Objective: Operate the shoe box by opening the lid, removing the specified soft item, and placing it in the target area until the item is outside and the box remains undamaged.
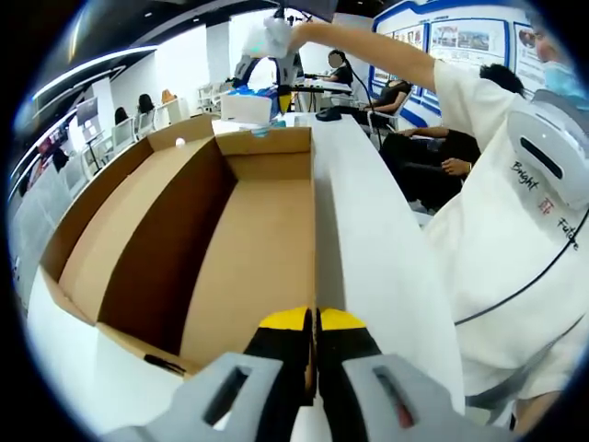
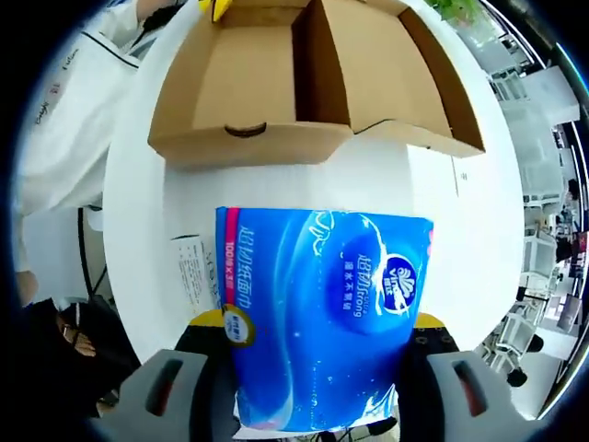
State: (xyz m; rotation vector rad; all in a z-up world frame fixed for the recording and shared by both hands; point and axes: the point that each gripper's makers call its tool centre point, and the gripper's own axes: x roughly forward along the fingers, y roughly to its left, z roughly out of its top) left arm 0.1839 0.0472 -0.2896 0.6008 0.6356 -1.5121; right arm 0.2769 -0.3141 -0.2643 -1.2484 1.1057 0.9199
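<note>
The brown cardboard shoe box point(image 1: 248, 239) lies open on the white table, its lid point(image 1: 110, 212) folded back to the left and its inside bare. My left gripper point(image 1: 313, 322) is shut on the top edge of the box's right wall. A blue soft tissue pack point(image 2: 322, 304) with white print sits between the yellow-tipped jaws of my right gripper point(image 2: 317, 322), which is shut on it. The pack hangs over the table, outside the box point(image 2: 304, 83). In the left gripper view the right gripper point(image 1: 271, 41) is held high beyond the box's far end by a raised arm.
The white table point(image 1: 368, 239) runs along the box's right side. A person in a white shirt point(image 1: 515, 239) stands close at the right. Seated people and desks point(image 1: 396, 92) are behind. A white printed card point(image 2: 189, 262) lies on the table beside the pack.
</note>
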